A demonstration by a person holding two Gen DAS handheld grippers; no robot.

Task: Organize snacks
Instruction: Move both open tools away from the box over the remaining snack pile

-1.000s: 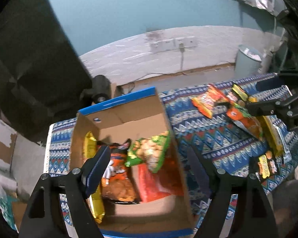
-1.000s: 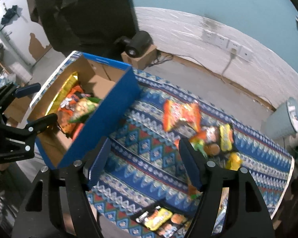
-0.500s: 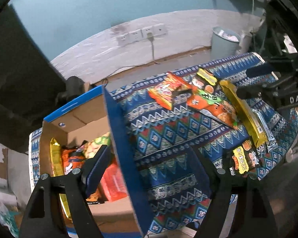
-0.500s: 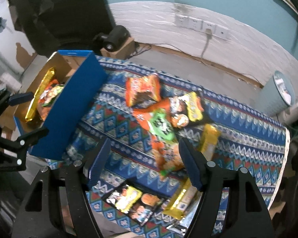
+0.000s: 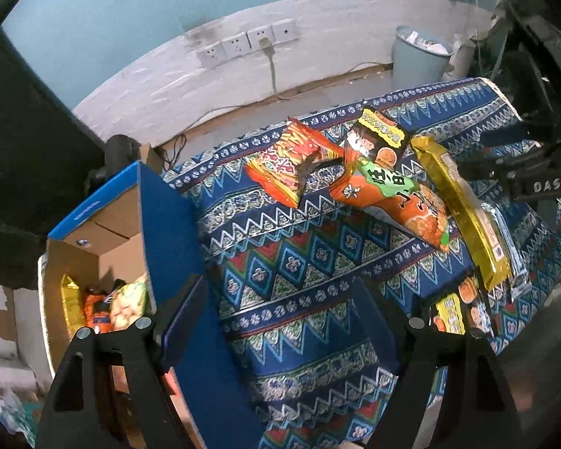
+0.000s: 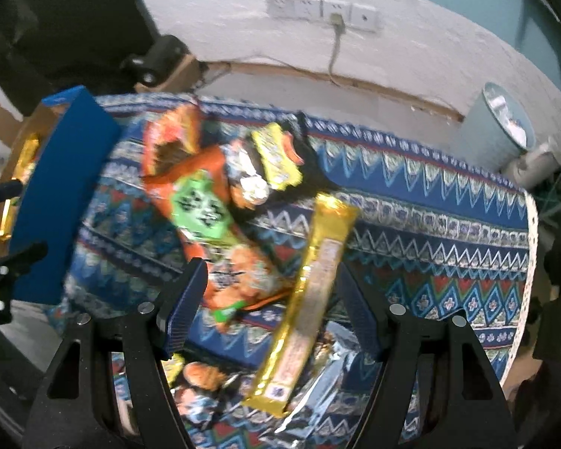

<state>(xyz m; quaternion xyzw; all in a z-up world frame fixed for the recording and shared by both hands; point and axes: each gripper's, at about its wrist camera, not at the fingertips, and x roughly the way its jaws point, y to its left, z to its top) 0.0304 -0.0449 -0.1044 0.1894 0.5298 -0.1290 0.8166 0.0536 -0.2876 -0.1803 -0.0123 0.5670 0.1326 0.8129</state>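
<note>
1. The cardboard box (image 5: pixel 93 232), with blue outer walls, sits at the left end of the worktop (image 5: pixel 299 262). Its near side runs out of the frame and its blue right wall hides much of the inside. A gold packet (image 5: pixel 71 303) and an orange packet (image 5: pixel 97 310) peek out; the rest is unclear.
2. The left tool (image 5: pixel 280 310) hangs with its jaws wide apart and nothing between them, over the box wall and the patterned cloth.
3. Loose snacks lie mid-worktop, right of the box: an orange-red chip bag (image 5: pixel 291 164), an orange-and-green bag (image 5: pixel 392 194) overlapping a dark bag with a yellow top (image 5: pixel 377 142), and a long gold bar (image 5: pixel 463 205).
4. The right tool (image 6: pixel 273 299) is also spread wide and grips nothing. It hovers over the orange-and-green bag (image 6: pixel 205 217) and the gold bar (image 6: pixel 310 292); this view is motion-blurred, so the labels are unreadable.
5. Further packets (image 6: pixel 202 374) at the near edge are partly covered by the tool.
</note>
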